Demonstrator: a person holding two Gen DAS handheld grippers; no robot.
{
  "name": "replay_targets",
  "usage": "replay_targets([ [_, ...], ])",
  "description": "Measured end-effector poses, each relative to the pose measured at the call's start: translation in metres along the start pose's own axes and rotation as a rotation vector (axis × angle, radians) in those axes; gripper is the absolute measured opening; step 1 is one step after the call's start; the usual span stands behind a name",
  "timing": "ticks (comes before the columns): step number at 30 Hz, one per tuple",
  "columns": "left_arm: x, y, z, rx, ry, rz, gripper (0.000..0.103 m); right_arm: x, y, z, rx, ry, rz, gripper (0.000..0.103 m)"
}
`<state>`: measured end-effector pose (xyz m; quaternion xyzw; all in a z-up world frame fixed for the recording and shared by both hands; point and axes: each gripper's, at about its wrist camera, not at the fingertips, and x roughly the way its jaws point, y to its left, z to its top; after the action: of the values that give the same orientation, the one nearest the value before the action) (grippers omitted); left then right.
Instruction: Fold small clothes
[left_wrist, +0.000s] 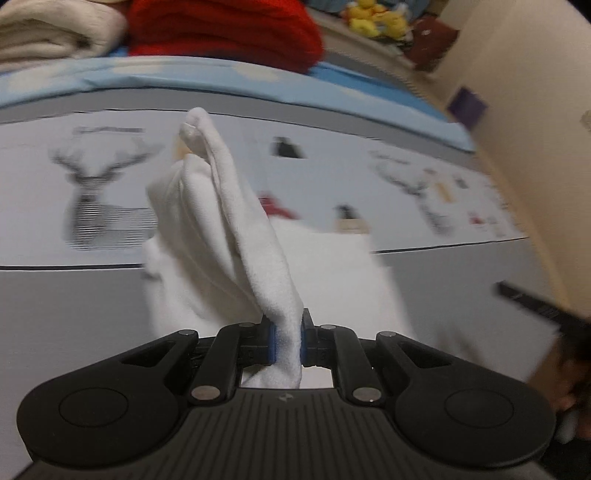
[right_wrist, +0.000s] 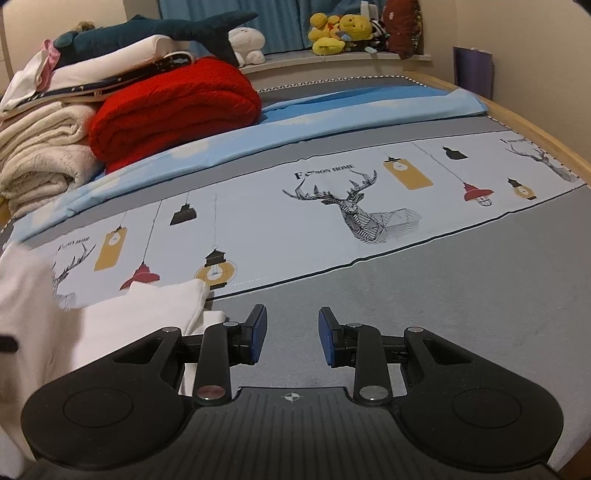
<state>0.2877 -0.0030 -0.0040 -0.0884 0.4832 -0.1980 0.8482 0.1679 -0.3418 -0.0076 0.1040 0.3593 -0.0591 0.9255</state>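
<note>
White cloth (left_wrist: 236, 229) fills the middle of the left wrist view: a small, soft knit garment, pinched between the blue pads of the left claw (left_wrist: 287, 341) and raised off the bed (left_wrist: 74, 314) so that a folded edge stands up like a tall ridge, while the rest of it lies spread on the grey part of the bedcover. The picture is blurred, which suggests the fold is under way; the step in hand looks like carrying this edge across the garment. The next move calls for laying the lifted edge down flat and square on the part below, then letting go without dragging it. In the right wrist view, the right claw (right_wrist: 292, 334) hangs spread wide with nothing between its pads, just above the grey cover and just beside the garment's near corner (right_wrist: 147, 314), which lies flat and smooth at the left. The cover's pale band bears a printed deer (right_wrist: 354, 210) and lamps. Farther back sit a thick red blanket (right_wrist: 173, 107), fluffy cream towels (right_wrist: 40, 155) and yellow plush toys (right_wrist: 340, 33).
</note>
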Motion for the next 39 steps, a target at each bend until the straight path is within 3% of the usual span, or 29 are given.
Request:
replay_targets([
  [4,0.031,-0.047,0.004,-0.049,0.001,-0.155,0.014,0.004,0.009,0.0,-0.001,0.009,0.006,0.032],
  [8,0.049,-0.073,0.005,-0.102,0.024,-0.33,0.051,0.006,0.02,-0.001,-0.009,0.011,0.027,0.032],
  [9,0.046,-0.072,0.006,-0.106,0.004,-0.344,0.052,0.007,0.023,-0.002,-0.011,0.011,0.036,0.032],
  [13,0.032,-0.047,0.012,-0.126,-0.031,-0.253,0.052,0.012,0.031,-0.002,0.015,0.043,0.109,0.032],
  [16,0.031,-0.02,0.008,-0.133,0.03,-0.12,0.052,0.025,0.04,-0.005,0.044,0.126,0.195,0.033],
  [20,0.032,-0.005,-0.009,-0.047,0.133,0.013,0.052,0.042,0.063,-0.013,0.039,0.23,0.253,0.036],
  [22,0.03,0.001,-0.018,-0.02,0.158,0.03,0.052,0.05,0.072,-0.016,0.031,0.256,0.242,0.041],
  [29,0.017,0.021,-0.041,0.012,0.203,0.064,0.057,0.083,0.07,-0.012,0.138,0.293,0.164,0.042],
  [31,0.019,0.025,-0.043,0.013,0.211,0.073,0.064,0.092,0.066,-0.01,0.175,0.29,0.159,0.041],
  [33,0.022,0.028,-0.046,0.009,0.226,0.089,0.067,0.096,0.067,-0.008,0.19,0.275,0.168,0.029],
  [34,0.023,0.029,-0.046,0.005,0.234,0.097,0.067,0.097,0.068,-0.007,0.198,0.266,0.179,0.014],
  [35,0.027,0.032,-0.047,0.0,0.243,0.106,0.067,0.098,0.069,-0.007,0.204,0.259,0.191,0.006],
  [37,0.032,0.035,-0.048,-0.009,0.253,0.114,0.067,0.096,0.075,-0.005,0.181,0.238,0.21,0.003],
  [39,0.039,0.037,-0.05,-0.018,0.267,0.112,0.067,0.081,0.075,0.003,0.173,0.146,0.231,0.002],
])
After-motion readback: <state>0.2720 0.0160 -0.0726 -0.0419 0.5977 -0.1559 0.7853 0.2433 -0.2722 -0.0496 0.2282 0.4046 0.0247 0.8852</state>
